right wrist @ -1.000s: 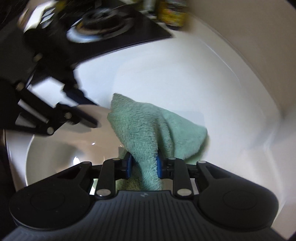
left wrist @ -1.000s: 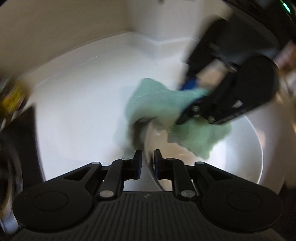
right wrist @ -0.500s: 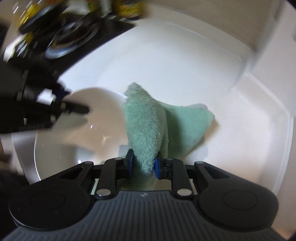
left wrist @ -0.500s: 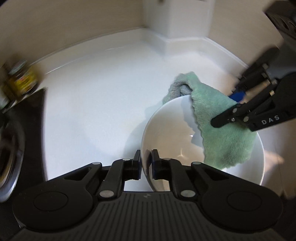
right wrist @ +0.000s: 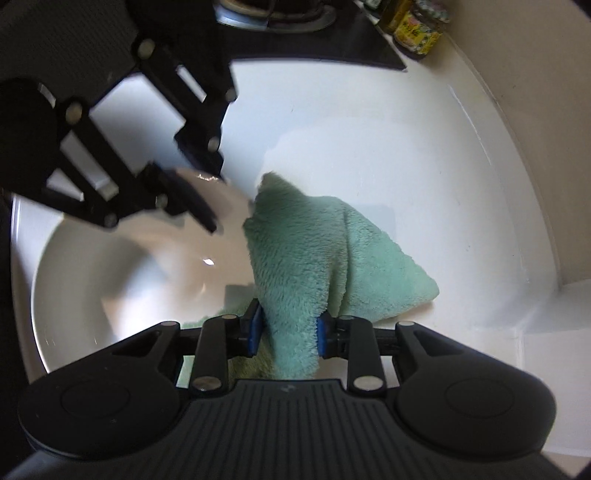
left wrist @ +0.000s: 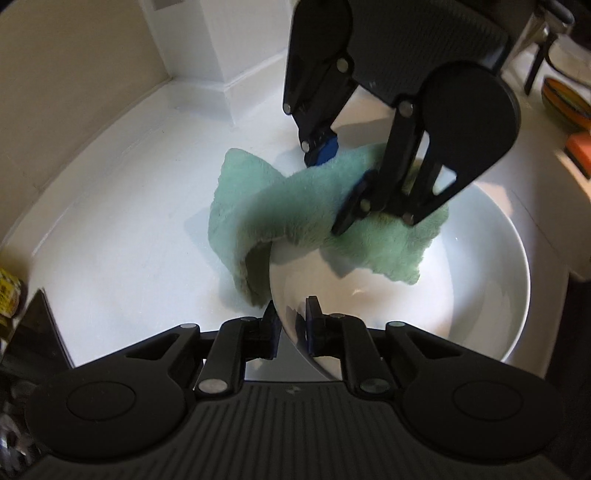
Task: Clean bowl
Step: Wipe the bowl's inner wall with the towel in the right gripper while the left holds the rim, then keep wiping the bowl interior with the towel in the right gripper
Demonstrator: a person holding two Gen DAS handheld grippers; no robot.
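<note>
White worktop [left wrist: 110,229] runs to a beige wall, with a boxed white corner post at the back. White bowl [left wrist: 480,295] sits on it near the front edge, tilted a bit. Left gripper [left wrist: 290,328] straddles the bowl's near rim, one pad inside, one outside; jaws are opening, and the outside pad stands just off the rim. Right gripper [right wrist: 286,336] clamps a bunched green microfibre cloth [right wrist: 303,258] between its blue pads; jaws are opening, pads still touching the pile. Cloth drapes over the bowl's far rim, part lying inside the bowl, part hanging onto the worktop beside it. Black hob [right wrist: 332,48] at one end of the worktop, jars [right wrist: 417,33] beside it against the wall. Orange-striped dish [left wrist: 565,103] and orange sponge [left wrist: 580,151] at the opposite end.
</note>
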